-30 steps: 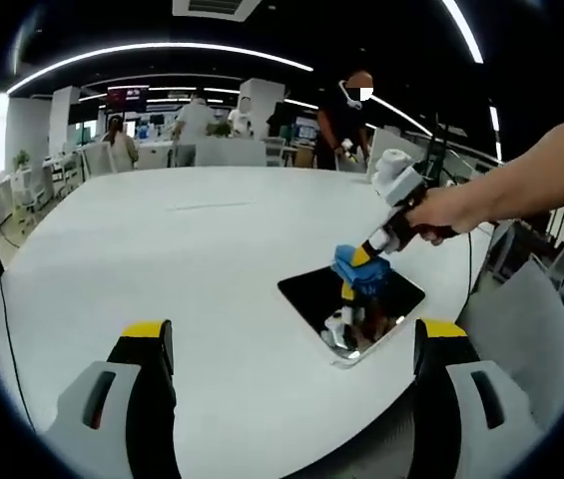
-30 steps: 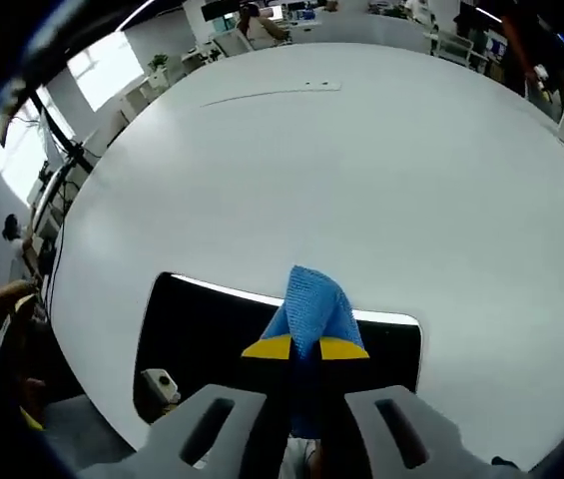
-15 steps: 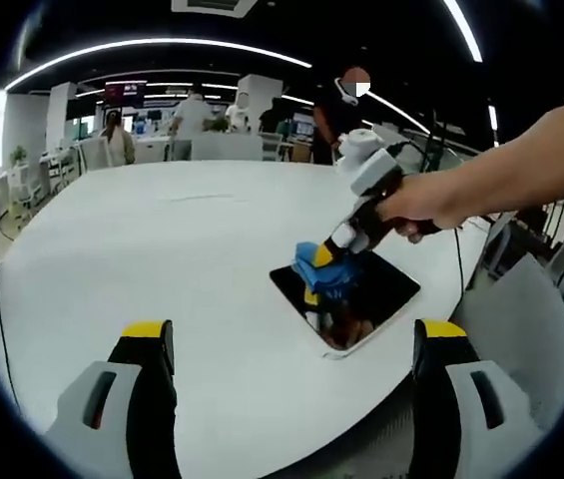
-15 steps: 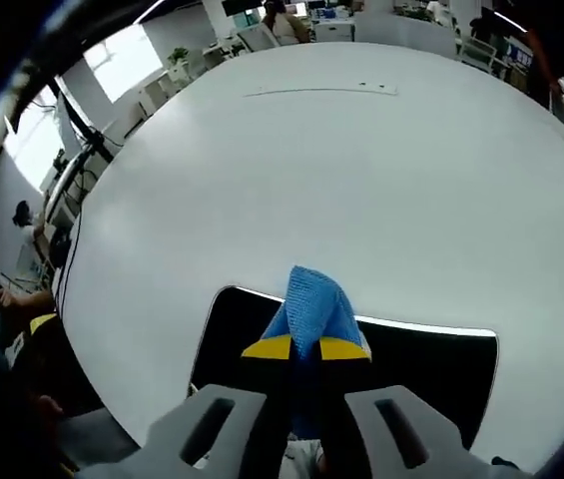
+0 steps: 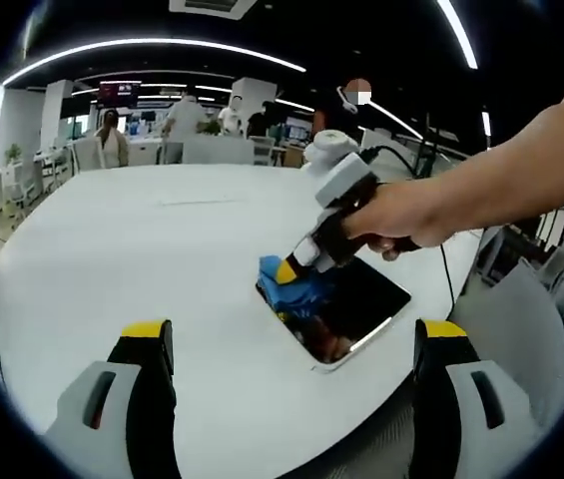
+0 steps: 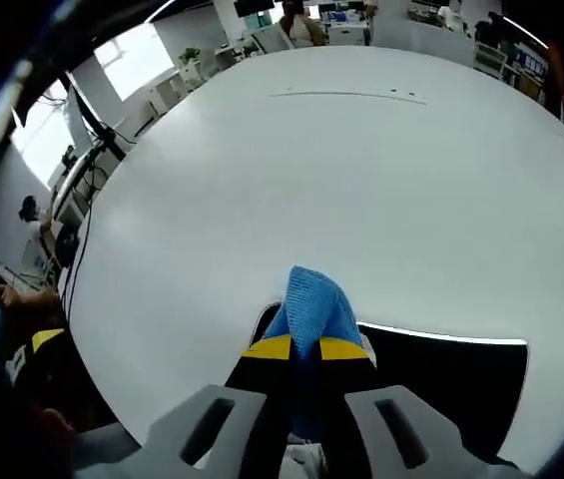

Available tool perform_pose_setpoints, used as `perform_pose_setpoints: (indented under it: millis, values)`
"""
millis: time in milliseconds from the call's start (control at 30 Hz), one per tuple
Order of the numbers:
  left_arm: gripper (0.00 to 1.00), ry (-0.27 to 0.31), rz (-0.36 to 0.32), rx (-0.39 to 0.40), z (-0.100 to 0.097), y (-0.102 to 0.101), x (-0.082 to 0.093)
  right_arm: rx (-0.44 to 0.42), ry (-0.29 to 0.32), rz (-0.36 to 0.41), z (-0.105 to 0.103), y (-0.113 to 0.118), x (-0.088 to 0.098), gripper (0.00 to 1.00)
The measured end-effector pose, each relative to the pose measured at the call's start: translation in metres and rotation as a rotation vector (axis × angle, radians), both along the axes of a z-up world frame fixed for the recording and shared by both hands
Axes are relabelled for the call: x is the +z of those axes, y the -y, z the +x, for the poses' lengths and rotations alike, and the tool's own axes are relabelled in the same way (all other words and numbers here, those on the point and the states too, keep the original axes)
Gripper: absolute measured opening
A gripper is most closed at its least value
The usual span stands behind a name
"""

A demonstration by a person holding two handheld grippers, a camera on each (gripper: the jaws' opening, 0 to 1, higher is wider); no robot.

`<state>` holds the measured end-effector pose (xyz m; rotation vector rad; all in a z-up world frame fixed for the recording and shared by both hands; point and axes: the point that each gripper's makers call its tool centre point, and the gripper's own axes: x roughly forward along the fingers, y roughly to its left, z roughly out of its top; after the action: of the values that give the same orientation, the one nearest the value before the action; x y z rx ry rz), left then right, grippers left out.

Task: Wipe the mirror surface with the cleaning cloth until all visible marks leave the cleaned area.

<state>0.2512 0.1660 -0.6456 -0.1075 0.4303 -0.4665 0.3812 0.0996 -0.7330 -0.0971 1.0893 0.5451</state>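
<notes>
Since the earlier frames, the right gripper (image 5: 289, 267) has carried the blue cleaning cloth (image 5: 291, 286) across the mirror (image 5: 361, 299) to its left edge, centre of the left gripper view. Its jaws are clamped on the cloth, which rises at lower centre of the right gripper view. Left gripper (image 5: 291, 349) jaws stand spread apart, grasping nothing, above the white table (image 5: 142, 249).

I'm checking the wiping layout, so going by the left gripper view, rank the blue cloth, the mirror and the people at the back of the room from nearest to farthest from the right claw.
1. Blue cloth: pinched in the right claw, at the mirror's left end.
2. Mirror: flat on the white table, directly under the cloth.
3. People: standing far off, beyond the table's far edge.
</notes>
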Motion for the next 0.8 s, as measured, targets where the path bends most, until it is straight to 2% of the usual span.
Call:
perform_pose_setpoints:
  millis: [133, 200, 267, 300, 333, 400, 433, 500, 567, 800]
  values:
    - [0.99, 0.007, 0.009, 0.013, 0.001, -0.003, -0.002, 0.011, 0.004, -0.004, 0.002, -0.004, -0.001, 0.02]
    - [0.99, 0.006, 0.055, 0.005, 0.000, -0.004, -0.007, 0.002, 0.003, 0.005, 0.004, -0.006, -0.002, 0.01]
    - [0.99, 0.000, 0.062, 0.006, 0.000, -0.004, -0.008, 0.004, 0.002, 0.003, 0.005, -0.007, -0.002, 0.01]
    - [0.99, 0.048, 0.080, 0.008, 0.003, -0.005, -0.001, 0.007, 0.000, 0.000, 0.005, -0.007, -0.002, 0.01]
    - [0.99, 0.061, 0.083, 0.007, 0.003, -0.005, 0.001, 0.008, -0.001, -0.001, 0.004, -0.007, -0.002, 0.01]
    - [0.99, 0.043, 0.075, 0.005, 0.002, -0.004, -0.002, -0.006, -0.005, 0.009, 0.004, -0.006, -0.002, 0.01]
    - [0.99, 0.010, 0.067, 0.004, 0.000, -0.004, -0.007, -0.014, -0.008, 0.014, 0.004, -0.006, -0.002, 0.01]
    - [0.98, 0.012, 0.077, -0.003, 0.000, -0.004, -0.007, -0.023, -0.007, 0.019, 0.003, -0.006, -0.002, 0.01]
    - [0.97, 0.048, 0.093, -0.008, 0.001, -0.004, -0.002, -0.018, -0.009, 0.020, 0.003, -0.007, -0.002, 0.01]
    - [0.98, 0.023, 0.091, 0.013, 0.002, -0.010, -0.007, 0.006, -0.026, 0.008, -0.012, -0.009, 0.001, 0.01]
